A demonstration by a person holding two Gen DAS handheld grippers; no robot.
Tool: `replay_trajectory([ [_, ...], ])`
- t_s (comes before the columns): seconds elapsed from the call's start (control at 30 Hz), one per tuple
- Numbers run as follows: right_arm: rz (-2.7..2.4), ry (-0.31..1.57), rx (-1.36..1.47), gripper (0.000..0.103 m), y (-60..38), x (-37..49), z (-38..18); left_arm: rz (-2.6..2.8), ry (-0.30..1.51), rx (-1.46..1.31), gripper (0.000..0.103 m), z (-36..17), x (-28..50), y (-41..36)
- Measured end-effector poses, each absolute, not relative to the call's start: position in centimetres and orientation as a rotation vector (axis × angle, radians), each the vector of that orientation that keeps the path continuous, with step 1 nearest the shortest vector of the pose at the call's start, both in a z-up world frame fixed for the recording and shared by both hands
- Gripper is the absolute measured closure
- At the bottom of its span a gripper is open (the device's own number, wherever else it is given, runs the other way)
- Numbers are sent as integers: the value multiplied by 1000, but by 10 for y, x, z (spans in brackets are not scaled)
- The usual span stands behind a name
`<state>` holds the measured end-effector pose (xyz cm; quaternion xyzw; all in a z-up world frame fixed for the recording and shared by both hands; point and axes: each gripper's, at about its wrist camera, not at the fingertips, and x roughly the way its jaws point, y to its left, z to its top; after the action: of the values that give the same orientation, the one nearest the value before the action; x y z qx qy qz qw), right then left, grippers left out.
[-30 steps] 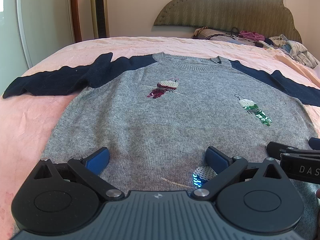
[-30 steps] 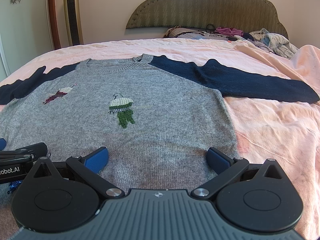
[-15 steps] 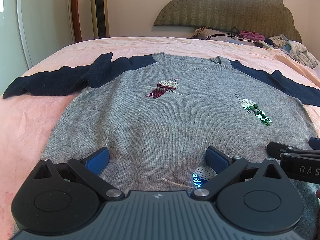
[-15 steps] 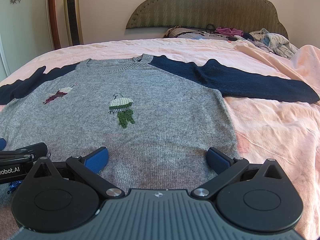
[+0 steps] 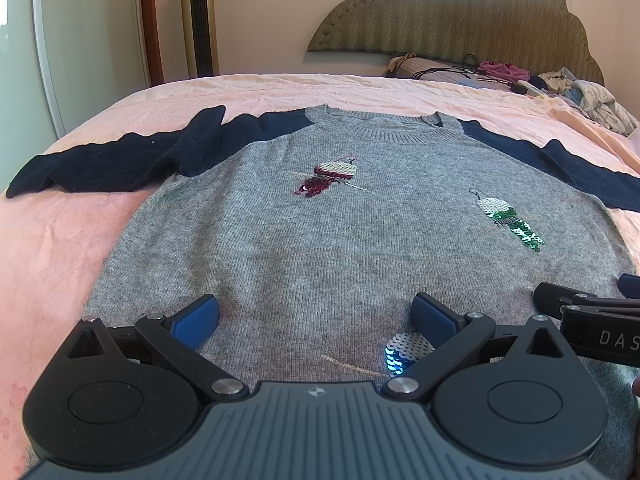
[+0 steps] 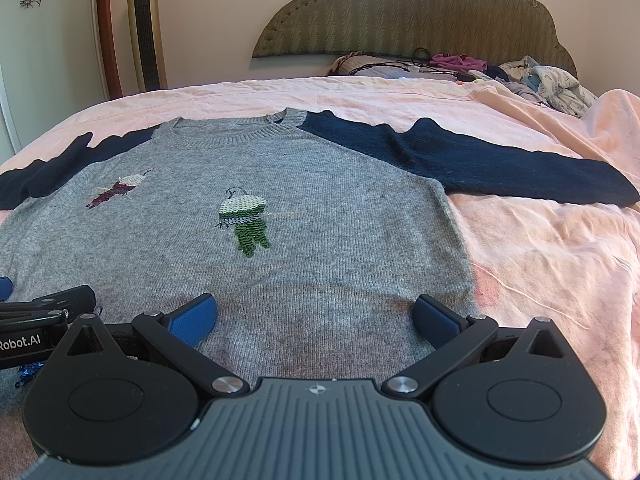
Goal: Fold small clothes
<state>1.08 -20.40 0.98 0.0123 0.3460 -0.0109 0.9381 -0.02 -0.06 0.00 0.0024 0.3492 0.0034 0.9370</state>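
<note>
A grey sweater (image 5: 340, 248) with navy sleeves lies spread flat, front up, on the pink-sheeted bed (image 5: 48, 248), its neckline toward the headboard (image 5: 460, 16) and its hem at the bed's near edge. Both sleeves stretch out sideways, one toward the bed's left edge (image 5: 112, 164) and one toward the right edge (image 6: 500, 164). Sequin patches mark the front: a red one (image 5: 326, 178), a green one (image 5: 508, 220) and a blue one (image 5: 404, 350) by the hem. The left claw (image 5: 316, 314) hovers over the hem with its blue fingers spread wide and nothing between them; the blue patch sits just beside its right finger. The right claw (image 6: 316, 314) is likewise wide open and empty, over the hem nearer the sweater's right side seam. The two claws sit side by side, each showing at the edge of the other's view. At the bed's far right corner, against the headboard, lies a heap of loose clothes (image 6: 540, 80) with dark cords. A tower fan (image 6: 146, 28) stands against the wall beyond the bed's far left corner.
</note>
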Motion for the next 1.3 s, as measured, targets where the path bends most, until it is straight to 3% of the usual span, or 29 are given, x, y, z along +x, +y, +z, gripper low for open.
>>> replay_trajectory([
  [0.53,48,713,84,0,-221,16,16,15,709,6,0,1,-1,-2],
  [0.9,-119,540,211,0,-395,62,54,29,701,7,0,0,-3,-4],
  [1.07,-350,557,672,0,-533,83,34,23,702,-2,0,0,-2,-2],
  [1.17,-388,490,895,11,-582,79,11,21,701,-4,0,-1,-1,-1],
  [1.23,-387,464,958,24,-596,80,-2,20,701,-5,0,0,-1,-2],
  [1.3,-391,447,974,30,-601,84,-11,20,701,-5,0,0,-1,-2],
])
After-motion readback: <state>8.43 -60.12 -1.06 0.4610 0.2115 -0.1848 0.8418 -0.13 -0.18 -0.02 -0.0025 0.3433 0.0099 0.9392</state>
